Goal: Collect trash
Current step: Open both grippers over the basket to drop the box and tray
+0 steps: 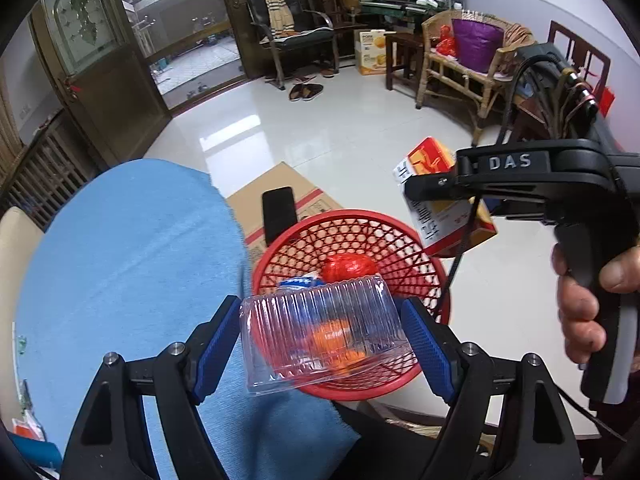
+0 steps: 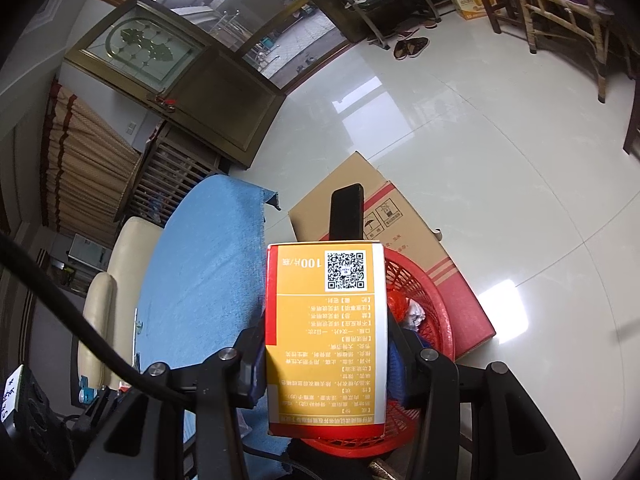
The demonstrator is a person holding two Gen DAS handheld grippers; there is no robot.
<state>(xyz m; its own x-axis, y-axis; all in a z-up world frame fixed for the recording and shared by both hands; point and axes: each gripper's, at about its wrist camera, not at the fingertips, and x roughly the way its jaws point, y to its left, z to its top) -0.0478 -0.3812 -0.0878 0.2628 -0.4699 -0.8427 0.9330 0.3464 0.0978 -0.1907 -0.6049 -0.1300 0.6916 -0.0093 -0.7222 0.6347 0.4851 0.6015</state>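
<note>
My left gripper (image 1: 322, 340) is shut on a clear plastic clamshell container (image 1: 320, 332) and holds it over the near rim of a red mesh basket (image 1: 424, 264). The basket holds a red wrapper (image 1: 348, 266) and a blue-white wrapper (image 1: 300, 282). My right gripper (image 2: 326, 364) is shut on a yellow and red carton (image 2: 326, 340) with a QR code, above the basket (image 2: 420, 292). In the left wrist view the right gripper's body (image 1: 520, 176) holds the carton (image 1: 444, 208) right of the basket.
A blue cloth (image 1: 132, 280) covers the table at left. A cardboard box (image 1: 276, 188) and an upright black phone (image 1: 278, 212) stand behind the basket. Chairs (image 1: 460, 64), slippers (image 1: 306, 91) and a glossy floor lie beyond.
</note>
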